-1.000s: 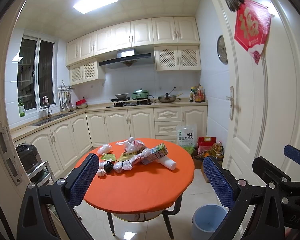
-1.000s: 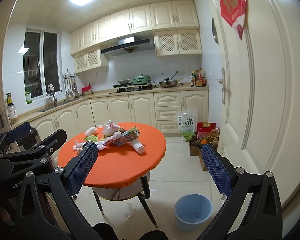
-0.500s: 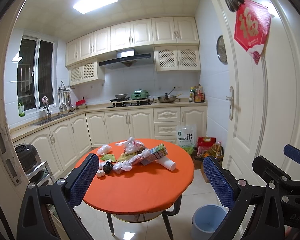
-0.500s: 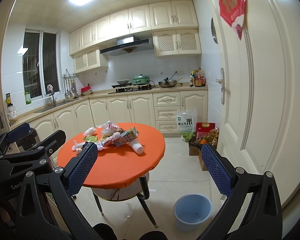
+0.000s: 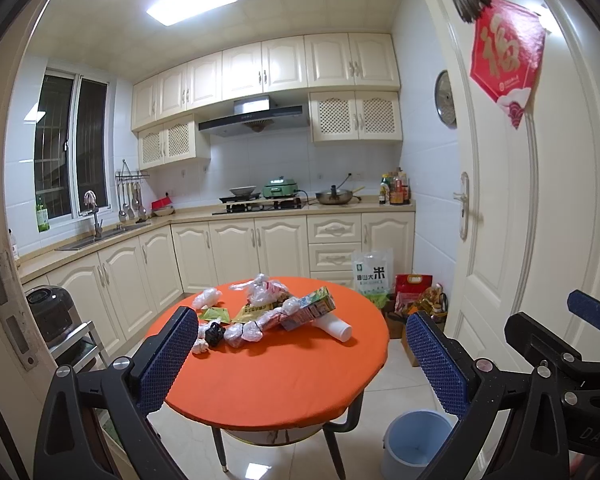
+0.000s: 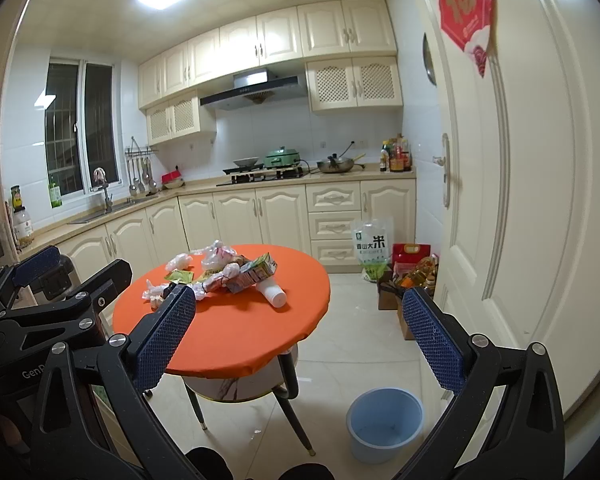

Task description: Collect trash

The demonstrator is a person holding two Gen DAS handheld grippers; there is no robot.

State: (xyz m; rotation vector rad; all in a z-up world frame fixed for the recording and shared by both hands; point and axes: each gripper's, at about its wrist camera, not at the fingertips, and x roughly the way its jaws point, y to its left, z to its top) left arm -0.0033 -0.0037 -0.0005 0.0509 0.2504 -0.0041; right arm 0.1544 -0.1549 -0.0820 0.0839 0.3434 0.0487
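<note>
Left hand-held gripper (image 5: pixel 300 360): jaws spread wide and empty, held back from the table, presumably lined up for a first pick.
Right hand-held gripper (image 6: pixel 300 336): likewise wide apart, holding nothing, raised beside its partner.
Blue bin (image 6: pixel 386 424): on the floor just right of the table, looks empty, handy for drops.
Round orange worktop (image 5: pixel 284 376): near half bare.
Trash (image 5: pixel 260 316): heaped on the far-left part; crumpled plastic bags, a green carton (image 5: pixel 310 307), a white cup (image 5: pixel 338 327) lying on its side.
Kitchen cabinets (image 5: pixel 236 252): behind, well apart.
</note>
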